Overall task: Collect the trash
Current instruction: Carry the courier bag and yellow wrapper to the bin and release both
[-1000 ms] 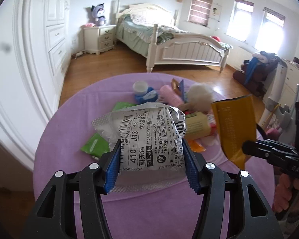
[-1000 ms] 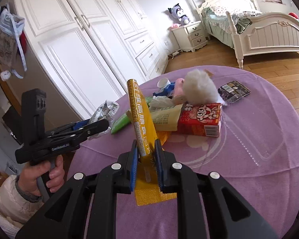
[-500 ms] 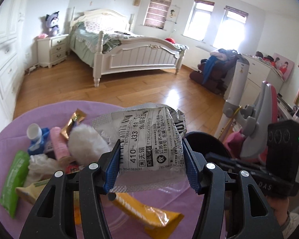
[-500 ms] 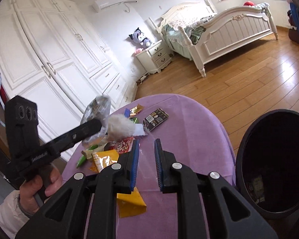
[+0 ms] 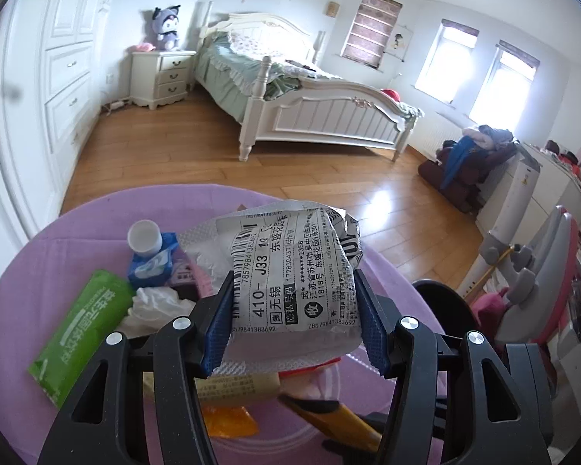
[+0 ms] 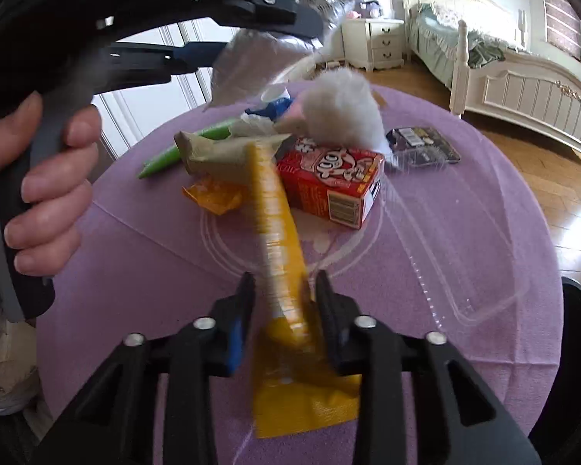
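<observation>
Since half a second ago we have swung both views back over the purple worktop (image 6: 464, 178) and its litter. Our left hand-held gripper (image 5: 292, 323) pinches a crumpled silver mailer bag (image 5: 290, 271) above the pile. Our right hand-held gripper (image 6: 284, 310) is opening, a blurred yellow wrapper (image 6: 279, 240) between its fingers without clear contact. A red carton (image 6: 329, 186) lies on the worktop beside a green packet (image 5: 81, 325).
</observation>
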The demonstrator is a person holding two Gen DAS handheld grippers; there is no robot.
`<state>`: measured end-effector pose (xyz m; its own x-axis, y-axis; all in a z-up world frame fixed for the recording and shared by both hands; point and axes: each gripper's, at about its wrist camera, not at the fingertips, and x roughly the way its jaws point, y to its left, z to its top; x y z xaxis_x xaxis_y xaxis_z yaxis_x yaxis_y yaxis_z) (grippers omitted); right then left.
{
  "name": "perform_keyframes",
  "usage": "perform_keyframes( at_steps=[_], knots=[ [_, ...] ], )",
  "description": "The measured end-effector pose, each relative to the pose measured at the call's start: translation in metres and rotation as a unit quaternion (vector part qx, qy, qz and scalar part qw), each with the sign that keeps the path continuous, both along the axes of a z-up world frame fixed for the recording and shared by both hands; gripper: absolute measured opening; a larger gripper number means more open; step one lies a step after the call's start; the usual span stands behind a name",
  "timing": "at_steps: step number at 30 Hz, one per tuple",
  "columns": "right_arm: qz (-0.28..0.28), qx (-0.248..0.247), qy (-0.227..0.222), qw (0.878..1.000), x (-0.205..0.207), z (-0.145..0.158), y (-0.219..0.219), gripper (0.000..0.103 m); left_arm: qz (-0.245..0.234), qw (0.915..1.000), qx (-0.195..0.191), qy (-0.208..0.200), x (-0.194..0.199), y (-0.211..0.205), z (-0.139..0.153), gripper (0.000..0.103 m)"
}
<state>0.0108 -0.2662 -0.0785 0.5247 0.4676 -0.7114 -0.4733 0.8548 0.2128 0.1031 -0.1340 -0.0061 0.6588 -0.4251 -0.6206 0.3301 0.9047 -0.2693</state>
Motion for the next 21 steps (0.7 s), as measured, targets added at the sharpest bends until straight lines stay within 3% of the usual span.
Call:
perform_keyframes(
  at_steps=[5,10,14,21],
  knots=[
    [-0.030,0.063,-0.005,0.998,-0.004,0.008,-0.036,0.020,-0.017,0.9999,-0.002,-0.004,-0.002,-0.006,0.003,0.057],
    [-0.094,0.144,-0.042,0.984,-0.017,0.029,-0.088,0.020,-0.060,0.9981,0.003,-0.017,-0.009,-0.037,0.008,0.057],
    [-0.182,0.156,-0.073,0.968,-0.022,0.038,-0.135,0.020,-0.097,0.9952,0.003,-0.015,-0.013,-0.074,0.003,0.057],
    [-0.281,0.156,-0.071,0.944,-0.020,0.019,-0.199,0.020,-0.174,0.9846,0.009,-0.005,-0.017,-0.155,-0.015,0.057]
  ],
)
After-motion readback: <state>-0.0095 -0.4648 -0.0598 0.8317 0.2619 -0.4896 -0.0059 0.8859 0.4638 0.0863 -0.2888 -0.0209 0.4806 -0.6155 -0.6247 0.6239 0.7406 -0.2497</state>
